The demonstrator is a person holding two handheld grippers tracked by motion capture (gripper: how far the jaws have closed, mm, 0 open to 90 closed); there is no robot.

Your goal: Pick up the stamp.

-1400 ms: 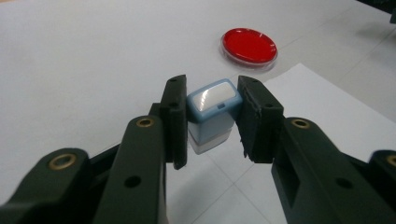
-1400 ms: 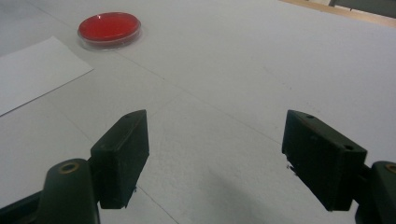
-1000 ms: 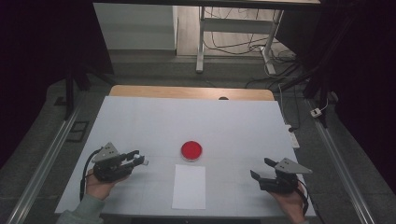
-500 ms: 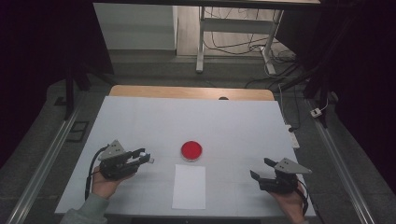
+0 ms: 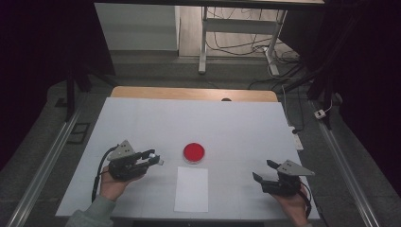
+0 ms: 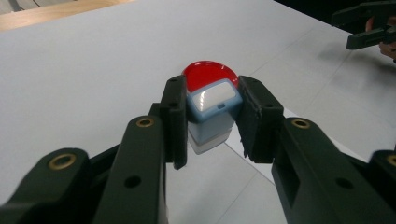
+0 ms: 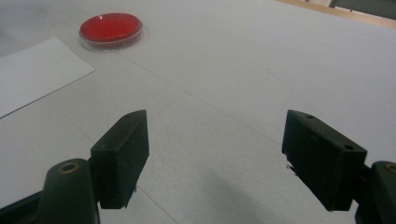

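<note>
Your left gripper (image 5: pixel 152 157) is black, topped by a grey three-cornered plate, and a black cable loops from its rear down beside your wrist. Your right gripper (image 5: pixel 264 171) is black too, with the same grey plate on top. Up close, your jaws are flat black rectangular pads on matt black arms, joined by brass-coloured rivets, with small round holes. Your left forearm wears a grey-green sleeve (image 5: pixel 91 215).
</note>
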